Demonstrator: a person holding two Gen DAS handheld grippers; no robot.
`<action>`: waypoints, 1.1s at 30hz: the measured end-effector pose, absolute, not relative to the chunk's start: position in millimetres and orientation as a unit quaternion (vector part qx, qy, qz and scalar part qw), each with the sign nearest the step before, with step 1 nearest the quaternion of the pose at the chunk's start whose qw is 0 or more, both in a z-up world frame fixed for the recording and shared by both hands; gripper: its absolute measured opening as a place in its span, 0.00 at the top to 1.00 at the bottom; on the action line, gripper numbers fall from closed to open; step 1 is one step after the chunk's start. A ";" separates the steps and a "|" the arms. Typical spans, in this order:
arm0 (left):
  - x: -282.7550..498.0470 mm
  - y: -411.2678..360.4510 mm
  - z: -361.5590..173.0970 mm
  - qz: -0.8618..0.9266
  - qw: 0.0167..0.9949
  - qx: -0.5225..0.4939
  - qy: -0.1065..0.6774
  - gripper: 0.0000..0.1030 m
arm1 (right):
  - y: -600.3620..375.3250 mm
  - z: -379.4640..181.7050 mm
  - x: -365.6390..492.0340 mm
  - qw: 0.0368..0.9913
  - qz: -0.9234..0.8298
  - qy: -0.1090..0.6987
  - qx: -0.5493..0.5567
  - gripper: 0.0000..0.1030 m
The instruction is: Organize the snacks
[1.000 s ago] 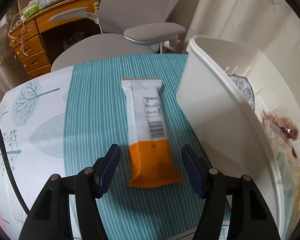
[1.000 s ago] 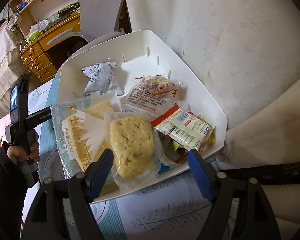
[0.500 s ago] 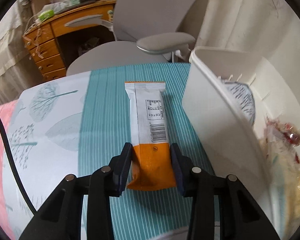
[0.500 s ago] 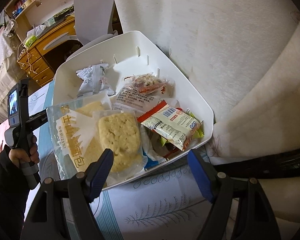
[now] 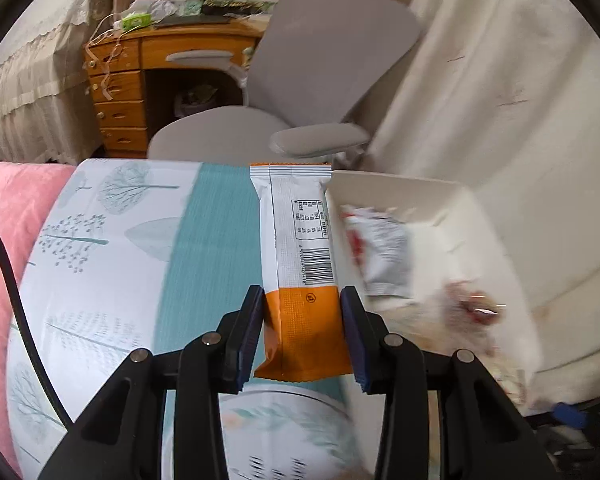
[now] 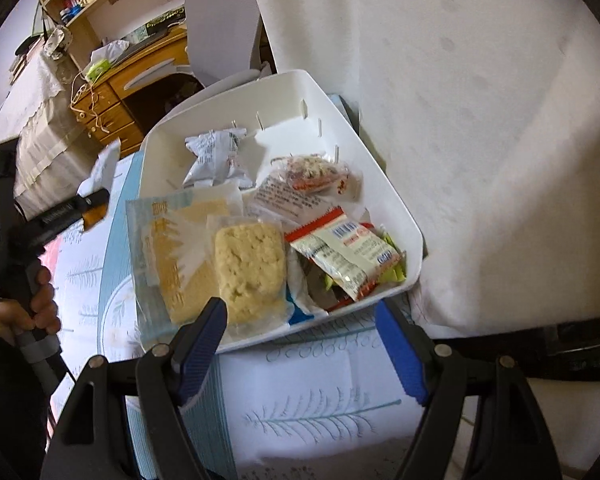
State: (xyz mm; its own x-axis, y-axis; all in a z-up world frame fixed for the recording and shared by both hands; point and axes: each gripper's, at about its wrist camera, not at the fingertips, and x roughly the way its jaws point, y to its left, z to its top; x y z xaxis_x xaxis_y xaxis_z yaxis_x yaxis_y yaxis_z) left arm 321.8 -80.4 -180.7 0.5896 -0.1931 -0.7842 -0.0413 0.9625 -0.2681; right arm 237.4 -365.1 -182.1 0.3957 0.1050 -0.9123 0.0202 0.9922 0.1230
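The left gripper (image 5: 302, 334) clamps an orange-and-white snack bar (image 5: 300, 264) above the tree-patterned tablecloth (image 5: 100, 264); the right gripper (image 6: 304, 356) gapes empty over the white bin's (image 6: 396, 208) near edge; a wooden desk (image 5: 124, 92) stands beyond.

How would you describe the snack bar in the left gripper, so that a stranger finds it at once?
Start from the white bin full of snacks on the tree-patterned tablecloth. Just beside its left wall, the left gripper holds a long snack bar above the cloth, clamped at its orange end. Unlike the packets in the bin, it is a slim white wrapper with a barcode and an orange base.
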 end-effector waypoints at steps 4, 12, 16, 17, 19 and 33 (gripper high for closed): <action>308.6 -108.8 -165.2 -0.098 0.886 -0.137 0.432 0.63 | -372.5 -179.8 228.8 0.831 0.035 0.552 0.055 0.25; 310.8 -170.0 -155.9 -0.172 0.882 -0.120 0.423 0.63 | -383.7 -175.5 216.5 0.836 0.045 0.546 0.048 0.25; 316.6 -200.5 -152.1 -0.198 0.876 -0.102 0.428 0.62 | -386.8 -178.7 204.4 0.834 0.046 0.547 0.048 0.25; 317.5 -204.3 -150.8 -0.201 0.875 -0.100 0.428 0.62 | -388.2 -179.1 201.5 0.835 0.045 0.547 0.050 0.25; 316.4 -211.6 -149.1 -0.200 0.876 -0.095 0.428 0.53 | -389.4 -180.3 193.7 0.835 0.045 0.545 0.054 0.25; 211.3 -149.3 -167.4 -0.163 0.845 -0.088 0.502 0.22 | -337.0 -169.4 128.1 0.844 0.023 0.535 0.038 0.16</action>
